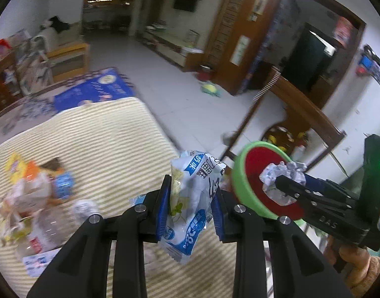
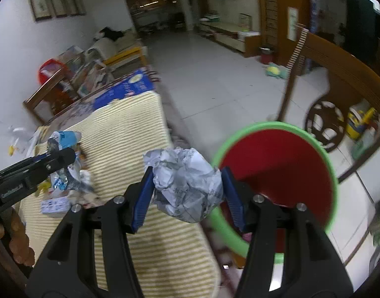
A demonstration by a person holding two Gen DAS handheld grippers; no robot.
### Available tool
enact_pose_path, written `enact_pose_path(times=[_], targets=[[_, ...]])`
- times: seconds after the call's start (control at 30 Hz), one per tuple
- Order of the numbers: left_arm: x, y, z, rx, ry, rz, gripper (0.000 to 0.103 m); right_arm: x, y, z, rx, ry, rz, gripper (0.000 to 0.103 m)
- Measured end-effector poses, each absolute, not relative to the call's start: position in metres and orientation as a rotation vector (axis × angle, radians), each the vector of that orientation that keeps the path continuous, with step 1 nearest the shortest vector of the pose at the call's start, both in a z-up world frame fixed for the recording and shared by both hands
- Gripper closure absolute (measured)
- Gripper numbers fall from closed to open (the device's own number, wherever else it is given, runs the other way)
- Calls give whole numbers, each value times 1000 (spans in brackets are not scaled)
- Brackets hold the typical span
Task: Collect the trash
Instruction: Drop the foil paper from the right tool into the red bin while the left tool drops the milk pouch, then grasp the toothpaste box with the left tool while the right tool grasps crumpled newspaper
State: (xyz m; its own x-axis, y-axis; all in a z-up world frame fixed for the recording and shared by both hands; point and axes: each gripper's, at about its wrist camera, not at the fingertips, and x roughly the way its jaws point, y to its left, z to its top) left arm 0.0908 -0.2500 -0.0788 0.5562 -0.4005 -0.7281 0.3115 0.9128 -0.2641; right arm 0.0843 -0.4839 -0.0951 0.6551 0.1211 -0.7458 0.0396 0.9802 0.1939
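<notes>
My left gripper [image 1: 190, 198] is shut on a white and blue snack wrapper [image 1: 190, 203], held above the table's right edge. My right gripper [image 2: 187, 186] is shut on a crumpled paper ball [image 2: 187, 183], held beside the rim of the red bin with a green rim [image 2: 284, 168]. In the left wrist view the right gripper [image 1: 284, 186] holds the paper ball [image 1: 282, 176] in front of the bin's [image 1: 249, 164] mouth. More trash, wrappers and a clear plastic bottle [image 1: 43, 226], lies in a pile [image 1: 33, 191] at the table's left. The left gripper's fingers [image 2: 53, 159] show in the right wrist view.
The table carries a yellow striped cloth [image 1: 103, 144]. A blue box [image 1: 93, 89] lies at its far end. A wooden chair [image 1: 301, 114] stands behind the bin. The tiled floor [image 2: 227, 79] lies beyond, with a toy [image 2: 274, 70] on it.
</notes>
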Motion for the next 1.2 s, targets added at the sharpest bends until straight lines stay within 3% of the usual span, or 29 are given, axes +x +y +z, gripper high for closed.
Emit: enact_pose_path(times=[0.2,0.3,0.47,0.83,0.93,1.0,1.2], targets=[[96,-301,-80,-54,894,-534,75,81,-531,-111,245,874,-74,49],[99,-325,-80,-27,898,-584,75,80,-548,-118,277,873,-131,33],[108,-357,-84,-5,912,-664,75,74,-573,-119,309,850,-189,25],[126,-441,-112,91,961,-832,75,58,-620,-124,368,838,-341,22],[126,-454,-116,116,962,-854,63,53,-629,-125,381,835,-372,21],[126,-458,-115,120,952,-860,45,50,-632,-125,387,833,-386,22],[125,-446,-109,93,930,-849,37,51,-626,-125,394,833,-377,20]])
